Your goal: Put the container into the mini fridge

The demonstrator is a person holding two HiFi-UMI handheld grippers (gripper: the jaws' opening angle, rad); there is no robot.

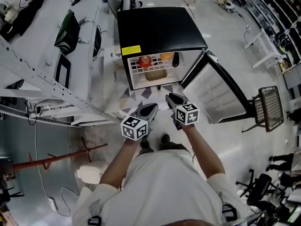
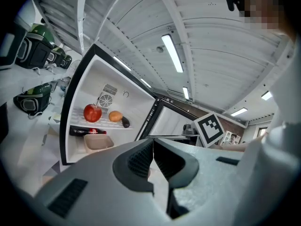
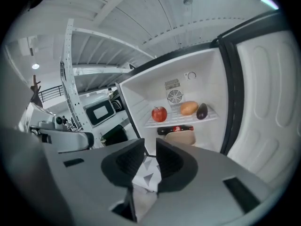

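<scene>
1. Two grippers hang in front of the open mini fridge (image 1: 160, 29), both held short of its mouth and apart from everything inside, which suits hands with nothing to carry
2. Left gripper (image 2: 153, 157): its jaws are clenched pad to pad, with nothing between them
3. Right gripper (image 3: 150, 157): its jaws are almost together, with a slim gap showing only the patterned floor; it grasps nothing
4. Container (image 3: 181, 137): the beige tub sits on the fridge's lower level, under the wire shelf (image 1: 136, 68) and just beside a dark bottle (image 3: 176, 129); it rests flat and well inside, so the door should clear it
5. Up on the shelf an apple (image 1: 145, 61), an orange (image 1: 166, 56) and a dark aubergine (image 1: 175, 60) lie side by side, which makes the lower level the roomier spot for the tub
6. Door (image 1: 214, 93): it stands wide open to the right; the placing looks done, and closing it seems the likely remainder
</scene>
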